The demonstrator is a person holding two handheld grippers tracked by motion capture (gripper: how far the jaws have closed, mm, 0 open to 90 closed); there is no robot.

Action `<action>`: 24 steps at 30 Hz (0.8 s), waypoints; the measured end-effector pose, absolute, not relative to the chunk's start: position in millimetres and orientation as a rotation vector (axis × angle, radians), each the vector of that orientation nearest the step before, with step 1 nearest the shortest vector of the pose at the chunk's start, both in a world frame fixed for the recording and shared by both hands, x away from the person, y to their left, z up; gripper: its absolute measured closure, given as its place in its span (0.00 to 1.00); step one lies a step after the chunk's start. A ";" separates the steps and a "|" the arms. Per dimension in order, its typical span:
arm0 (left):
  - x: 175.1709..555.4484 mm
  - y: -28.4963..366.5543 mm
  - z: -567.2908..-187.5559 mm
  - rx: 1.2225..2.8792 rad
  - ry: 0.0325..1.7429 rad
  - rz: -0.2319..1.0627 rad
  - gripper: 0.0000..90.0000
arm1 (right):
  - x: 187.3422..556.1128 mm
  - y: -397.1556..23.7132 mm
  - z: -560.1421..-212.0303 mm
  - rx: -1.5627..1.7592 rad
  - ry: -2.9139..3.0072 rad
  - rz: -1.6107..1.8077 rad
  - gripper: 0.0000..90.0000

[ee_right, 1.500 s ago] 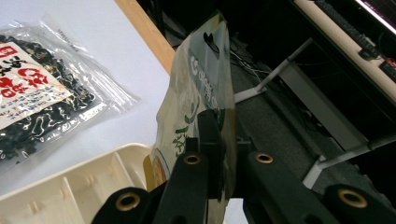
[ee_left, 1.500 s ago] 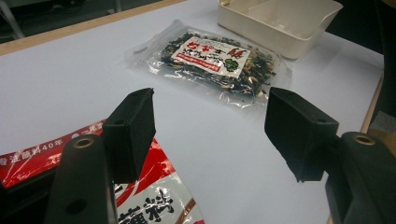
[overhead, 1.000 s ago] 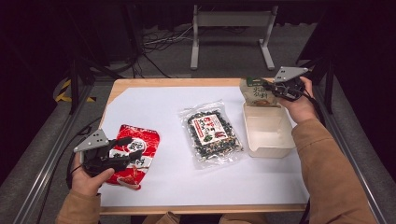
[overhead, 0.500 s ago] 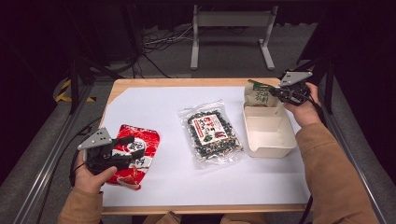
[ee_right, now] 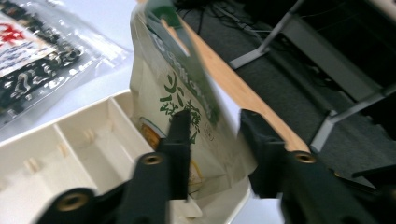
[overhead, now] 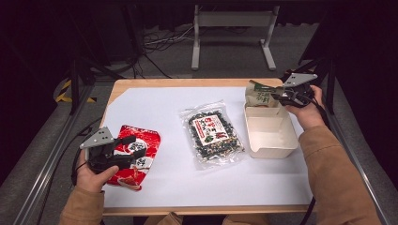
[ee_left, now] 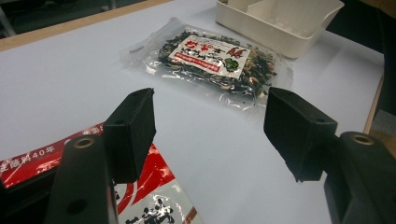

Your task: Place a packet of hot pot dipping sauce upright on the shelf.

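My right claw (ee_right: 212, 154) is standing at the far end of the cream plastic tray (overhead: 274, 140), and its jaws have just been opening. The pale paper pouch with green print (ee_right: 180, 93) is between them, but the pads are not pressing on it now; I am judging that I am letting it go, so that it is dropping upright into the tray's far compartment. In the high view the pouch is leaning at the tray's back rim, near the far right corner of the worktop (overhead: 155, 105).

My left claw (ee_left: 210, 135) is spread and is pinching nothing. It is hovering over the red and white printed snack bag (ee_left: 154, 205) at the near left of the worktop, probably because this bag is the next one to lift. The clear plastic bag of dark mixed bits with a red and white label (overhead: 213, 133) is lying flat in the middle, between the red bag and the tray, just beside the tray.

I am counting three packets, one tray and two claws.
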State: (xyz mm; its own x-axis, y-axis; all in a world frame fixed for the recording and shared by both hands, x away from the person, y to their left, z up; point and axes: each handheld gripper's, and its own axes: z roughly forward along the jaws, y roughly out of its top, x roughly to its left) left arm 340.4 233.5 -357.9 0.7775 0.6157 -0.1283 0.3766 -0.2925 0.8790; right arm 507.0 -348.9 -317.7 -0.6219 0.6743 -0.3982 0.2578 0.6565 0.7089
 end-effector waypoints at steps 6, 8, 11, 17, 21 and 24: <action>342.1 233.4 -357.4 1.921 0.749 0.286 0.38 | 500.7 -346.9 -310.3 0.722 2.151 0.889 0.53; 342.6 233.5 -357.1 1.922 0.750 0.286 0.38 | 496.1 -347.0 -306.2 0.711 2.125 0.899 0.50; 345.2 233.2 -357.1 1.920 0.758 0.283 0.38 | 490.0 -348.3 -300.8 0.717 2.084 0.929 0.48; 352.1 231.4 -357.3 1.952 0.766 0.287 0.35 | 474.8 -353.1 -290.5 0.756 2.042 0.950 0.46; 353.3 231.4 -356.9 1.960 0.772 0.313 0.36 | 463.5 -356.0 -286.3 0.787 2.034 0.994 0.45; 354.0 232.1 -356.5 1.964 0.789 0.353 0.36 | 451.4 -354.8 -284.5 0.787 2.023 1.065 0.45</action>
State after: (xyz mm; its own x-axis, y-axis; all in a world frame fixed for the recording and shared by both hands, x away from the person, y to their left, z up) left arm 354.0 232.1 -356.5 0.7495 0.6576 -0.0765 0.3819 -0.3351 0.8613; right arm 451.4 -354.8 -284.5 -0.5640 0.7679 -0.3035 0.1846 0.4755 0.8601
